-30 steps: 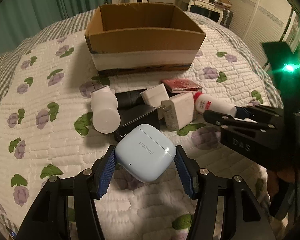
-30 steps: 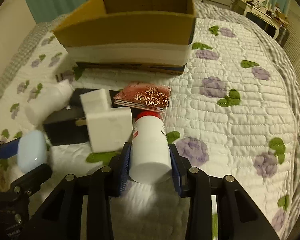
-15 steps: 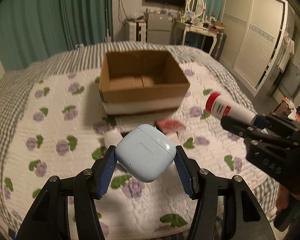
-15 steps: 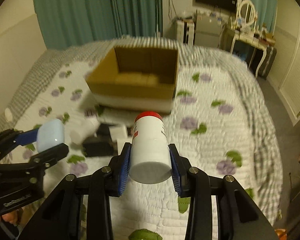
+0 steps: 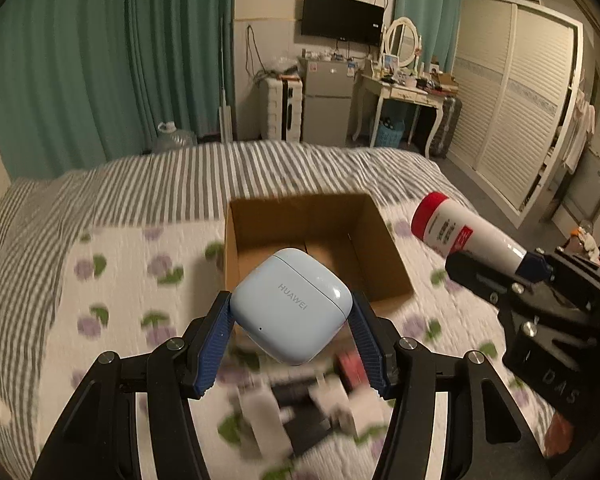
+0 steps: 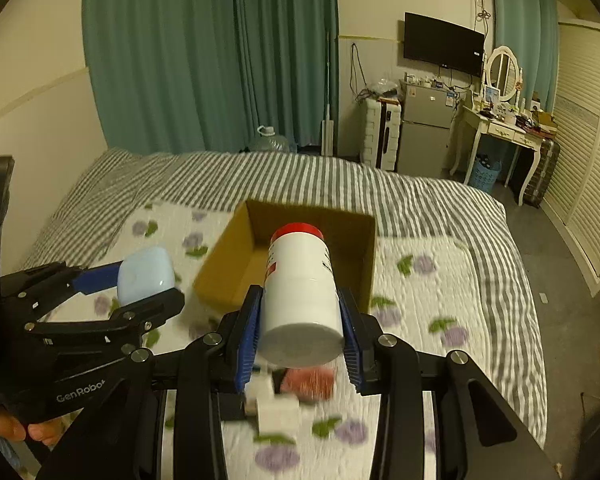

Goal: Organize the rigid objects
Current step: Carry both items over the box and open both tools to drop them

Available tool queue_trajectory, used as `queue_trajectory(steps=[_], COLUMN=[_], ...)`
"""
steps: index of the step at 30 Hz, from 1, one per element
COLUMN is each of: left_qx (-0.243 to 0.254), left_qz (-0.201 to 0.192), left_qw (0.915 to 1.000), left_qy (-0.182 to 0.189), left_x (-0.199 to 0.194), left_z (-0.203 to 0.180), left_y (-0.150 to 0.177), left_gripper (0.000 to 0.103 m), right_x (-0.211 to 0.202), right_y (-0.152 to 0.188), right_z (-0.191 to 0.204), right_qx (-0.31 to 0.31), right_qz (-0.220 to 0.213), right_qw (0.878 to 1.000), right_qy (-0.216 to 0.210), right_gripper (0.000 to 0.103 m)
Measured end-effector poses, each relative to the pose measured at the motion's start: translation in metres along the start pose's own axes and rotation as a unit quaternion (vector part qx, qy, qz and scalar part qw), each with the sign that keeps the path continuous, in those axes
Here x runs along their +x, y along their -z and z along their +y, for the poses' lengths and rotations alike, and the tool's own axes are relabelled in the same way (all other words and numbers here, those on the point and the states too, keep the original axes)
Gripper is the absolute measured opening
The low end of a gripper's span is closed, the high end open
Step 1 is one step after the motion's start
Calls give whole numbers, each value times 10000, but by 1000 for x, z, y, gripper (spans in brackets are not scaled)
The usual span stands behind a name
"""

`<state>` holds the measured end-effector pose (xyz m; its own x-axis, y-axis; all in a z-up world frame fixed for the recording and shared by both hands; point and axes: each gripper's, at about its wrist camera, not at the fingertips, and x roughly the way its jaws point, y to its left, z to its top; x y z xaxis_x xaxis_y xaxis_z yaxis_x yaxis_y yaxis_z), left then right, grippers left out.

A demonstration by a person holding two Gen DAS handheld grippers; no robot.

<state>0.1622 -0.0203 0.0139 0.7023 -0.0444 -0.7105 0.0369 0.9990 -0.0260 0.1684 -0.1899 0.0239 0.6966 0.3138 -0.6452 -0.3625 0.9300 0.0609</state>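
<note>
My left gripper [image 5: 292,344] is shut on a light blue earbud case [image 5: 290,304] and holds it high above the bed, in front of an open cardboard box [image 5: 320,248]. My right gripper [image 6: 300,344] is shut on a white bottle with a red cap [image 6: 300,292], also raised, with the box [image 6: 228,272] beyond it. The bottle [image 5: 464,236] shows at the right of the left wrist view, and the case [image 6: 144,276] at the left of the right wrist view. The box looks empty inside.
Blurred below the grippers lie white chargers [image 6: 276,408], a black box [image 5: 304,420], a white bottle [image 5: 264,420] and a red patterned card case [image 6: 308,382] on the flowered quilt [image 6: 440,288]. A fridge [image 6: 424,132], a dressing table [image 6: 496,132] and green curtains [image 6: 204,60] stand beyond the bed.
Both grippers have risen well above the bed with their objects still held, and moved forward towards the box. The items left on the quilt now lie below the fingers.
</note>
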Motion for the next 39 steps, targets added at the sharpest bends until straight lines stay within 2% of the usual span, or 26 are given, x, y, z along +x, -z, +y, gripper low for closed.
queue_trajectory(steps=[5,9,12,15,18,22,26,27,28,29,34,39], left_qx=[157,305,426,333,542,598,698,740,761,775,535,255], left_qz=[-35,117,283,593,732,794,752,797,800,746,505,94], left_qw=[9998,9994,9986,9977,9954,9947,9944,9938,9935,9937,9969,9992], left_qy=[-130,-82,-117,-76,-312,-263,-242,-246,-266,-308,-270,-289], left_x=[58,106,144,178,194,205,202,199,197,189,139,62], left_z=[5,5,7,13,8,7,4,3,2,2,5,8], left_y=[-41,-53,-52,-44,-40,-33,-31,-32,-32,-33,-46,-62], left_gripper=[59,59,59,59,59,59,61,61,61,61,63,67], right_x=[53,106,145,175,194,211,208,203,195,187,131,54], right_y=[-33,-46,-44,-37,-27,-16,-15,-17,-20,-23,-45,-64], right_z=[-15,-28,-39,-49,-52,-55,-62,-61,-61,-61,-62,-54], right_qx=[140,167,256,374,328,377,572,587,580,576,537,371], right_qz=[7,163,339,510,619,688,616,554,470,388,73,-306], right_qw=[9999,9997,9991,9980,9975,9969,9964,9967,9972,9975,9982,9980], right_qy=[-18,16,13,-4,-16,9,63,41,56,94,250,408], right_gripper=[36,36,36,36,36,36,40,51,67,72,78,87])
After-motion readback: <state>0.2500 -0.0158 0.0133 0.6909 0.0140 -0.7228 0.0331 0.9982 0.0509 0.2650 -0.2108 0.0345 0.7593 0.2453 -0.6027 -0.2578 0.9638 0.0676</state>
